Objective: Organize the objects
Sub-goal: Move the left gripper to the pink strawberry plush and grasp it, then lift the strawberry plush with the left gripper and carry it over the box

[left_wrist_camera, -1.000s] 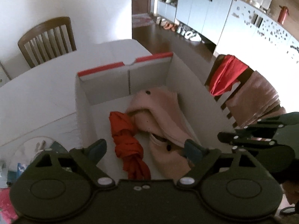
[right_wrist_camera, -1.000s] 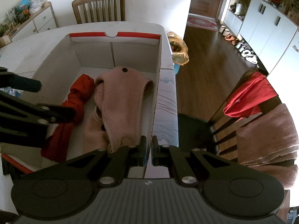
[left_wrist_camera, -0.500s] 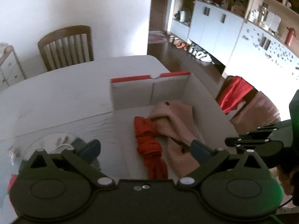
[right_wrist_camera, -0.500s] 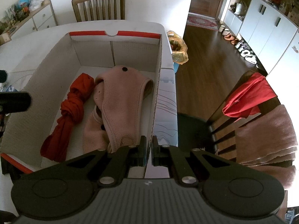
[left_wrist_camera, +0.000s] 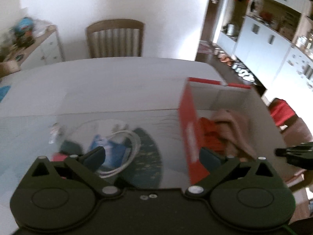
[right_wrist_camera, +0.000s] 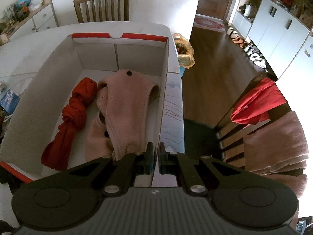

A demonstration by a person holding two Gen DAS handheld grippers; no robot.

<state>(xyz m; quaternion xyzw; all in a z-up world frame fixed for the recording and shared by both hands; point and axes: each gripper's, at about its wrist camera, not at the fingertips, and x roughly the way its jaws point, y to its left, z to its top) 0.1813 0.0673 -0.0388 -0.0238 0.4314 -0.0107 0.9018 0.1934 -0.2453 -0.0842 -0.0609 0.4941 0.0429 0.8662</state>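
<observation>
An open white cardboard box [right_wrist_camera: 58,58] with red edges stands on the white table [right_wrist_camera: 29,45]. Inside lie a knotted red scarf [right_wrist_camera: 72,117] and a pink fleece garment [right_wrist_camera: 125,107]. My right gripper [right_wrist_camera: 156,156] is shut on the near end of the box's right wall. My left gripper [left_wrist_camera: 152,153] stands wide open and empty above the table, left of the box's red outer side [left_wrist_camera: 187,129]. Below it, blurred, are a clear round container [left_wrist_camera: 121,137] with a blue packet [left_wrist_camera: 109,146] and a dark teal item [left_wrist_camera: 148,152]. The right gripper [left_wrist_camera: 293,152] shows at that view's right edge.
A wooden chair [right_wrist_camera: 101,5] stands at the table's far side, with a cluttered sideboard [right_wrist_camera: 39,17] to its left. Right of the table, another chair carries a red cloth [right_wrist_camera: 258,101] and a pink towel [right_wrist_camera: 277,143]. A yellow plastic bag [right_wrist_camera: 183,49] sits on the floor.
My left gripper has drawn out from over the box and swung left, now over the clutter on the table beside it. The right gripper and the box contents have not moved.
</observation>
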